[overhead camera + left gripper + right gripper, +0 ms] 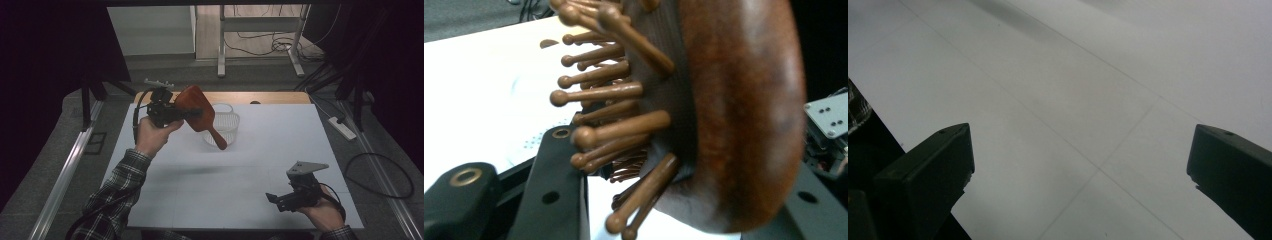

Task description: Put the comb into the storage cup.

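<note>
The left gripper (186,113) is held up above the far left part of the white table (250,165), its jaws pinching a wooden hairbrush (199,112) by the head. In the left gripper view the jaws press from both sides: one lies against the wooden bristle pins (609,95), the other against the smooth, rounded brown back (744,115) of the brush head. From the high view the brush sits just ahead of the gripper, toward the table's middle, and is lifted clear of the surface. Its long axis is tilted: the broad head points up and toward the far edge, and the handle (218,138) slopes down toward the near right. The handle end hangs in front of a clear plastic basket (226,121) that stands on the table near the far edge; whether the two touch I cannot tell.

The right gripper (274,199) is low over the near right corner of the table, well apart from the brush. Its jaws are spread wide, with bare table surface between them.
</note>
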A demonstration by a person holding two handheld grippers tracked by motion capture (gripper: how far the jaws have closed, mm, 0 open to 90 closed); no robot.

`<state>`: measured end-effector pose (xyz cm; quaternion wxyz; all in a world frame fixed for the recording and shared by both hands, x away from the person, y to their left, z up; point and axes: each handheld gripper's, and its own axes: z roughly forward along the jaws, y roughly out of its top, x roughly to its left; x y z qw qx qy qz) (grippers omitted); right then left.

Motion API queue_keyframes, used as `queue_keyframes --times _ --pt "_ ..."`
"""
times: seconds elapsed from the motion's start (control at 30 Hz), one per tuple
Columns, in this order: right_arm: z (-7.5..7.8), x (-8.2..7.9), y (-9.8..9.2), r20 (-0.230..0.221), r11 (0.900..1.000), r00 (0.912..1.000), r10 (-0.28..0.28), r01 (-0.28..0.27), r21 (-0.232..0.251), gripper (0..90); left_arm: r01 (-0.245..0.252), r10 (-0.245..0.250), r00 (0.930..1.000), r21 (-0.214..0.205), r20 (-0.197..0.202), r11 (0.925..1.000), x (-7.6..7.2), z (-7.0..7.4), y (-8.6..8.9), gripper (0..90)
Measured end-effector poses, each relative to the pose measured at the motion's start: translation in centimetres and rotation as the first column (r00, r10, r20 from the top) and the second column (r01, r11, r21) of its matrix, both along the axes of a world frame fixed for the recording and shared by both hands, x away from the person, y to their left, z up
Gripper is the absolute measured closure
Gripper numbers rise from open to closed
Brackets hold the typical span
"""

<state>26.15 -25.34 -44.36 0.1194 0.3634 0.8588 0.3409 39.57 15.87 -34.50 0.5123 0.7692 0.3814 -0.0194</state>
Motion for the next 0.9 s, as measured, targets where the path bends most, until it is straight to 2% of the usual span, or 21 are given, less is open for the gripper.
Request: queue_keyframes --times 0.4,0.6,0.9 --pt "-0.2 -1.1 -2.4 -0.007 0.9974 0.9974 -0.071 0.071 0.004 0.0 -0.038 0.038 0.9992 0.009 0.01 0.9992 1.6 1.1 0.1 56.9" --pt "-0.2 -1.7 -3.3 -0.013 0.9947 0.9947 -0.102 0.102 0.004 0.0 -0.06 0.06 0.9982 -0.003 0.001 0.9982 2.5 1.2 0.4 56.9" --pt "-0.2 -2.7 -4.1 -0.015 0.9894 0.9893 -0.145 0.145 -0.003 0.0 -0.089 0.089 0.996 0.004 -0.001 0.996 3.8 1.0 0.1 56.9"
